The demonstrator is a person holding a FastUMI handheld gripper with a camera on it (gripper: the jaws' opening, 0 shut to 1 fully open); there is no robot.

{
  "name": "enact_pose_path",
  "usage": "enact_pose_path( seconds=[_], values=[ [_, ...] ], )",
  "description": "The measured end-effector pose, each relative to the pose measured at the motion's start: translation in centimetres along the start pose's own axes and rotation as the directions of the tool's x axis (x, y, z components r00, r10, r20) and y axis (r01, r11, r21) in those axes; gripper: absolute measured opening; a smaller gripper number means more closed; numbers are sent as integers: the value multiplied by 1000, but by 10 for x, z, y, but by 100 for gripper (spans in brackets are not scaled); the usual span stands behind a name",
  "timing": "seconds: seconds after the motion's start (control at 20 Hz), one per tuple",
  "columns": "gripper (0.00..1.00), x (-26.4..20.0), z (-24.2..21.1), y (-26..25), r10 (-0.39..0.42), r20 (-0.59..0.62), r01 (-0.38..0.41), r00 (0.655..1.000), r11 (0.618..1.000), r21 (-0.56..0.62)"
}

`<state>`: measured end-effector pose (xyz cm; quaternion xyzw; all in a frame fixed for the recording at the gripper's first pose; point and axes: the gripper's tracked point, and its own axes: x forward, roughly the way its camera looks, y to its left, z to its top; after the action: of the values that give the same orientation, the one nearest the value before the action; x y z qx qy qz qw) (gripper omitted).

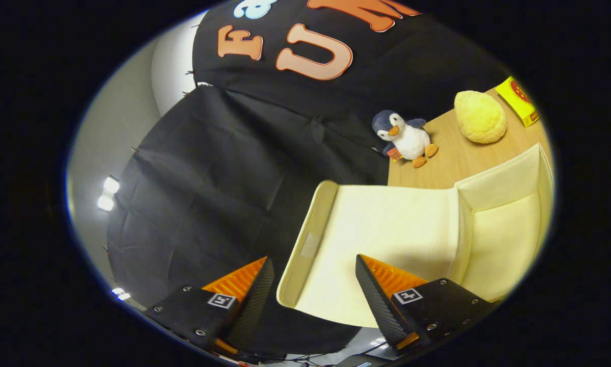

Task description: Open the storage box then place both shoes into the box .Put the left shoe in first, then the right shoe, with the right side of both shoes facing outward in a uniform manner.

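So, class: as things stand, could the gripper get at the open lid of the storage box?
Probably yes. The gripper is open, and the lid's rim lies between its fingers with nothing in between.

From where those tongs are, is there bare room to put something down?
Yes: the open lid of the storage box lies bare between the open tongs, and bare wooden tabletop runs between the penguin toy and the box. It is crowded further back by the yellow plush and yellow packet.
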<state>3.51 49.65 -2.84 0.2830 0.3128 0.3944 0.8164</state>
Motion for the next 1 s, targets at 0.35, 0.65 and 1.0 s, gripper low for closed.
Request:
enact_pose_path(
  seconds=[0.35,0.65,1.0],
  values=[
    [97,-33,23,-58,-183,104,198,978,968,-155],
    [98,-101,58,-132,-341,240,389,909,900,-195],
    [98,-194,81,-211,-496,352,570,794,809,-145]
  ],
)
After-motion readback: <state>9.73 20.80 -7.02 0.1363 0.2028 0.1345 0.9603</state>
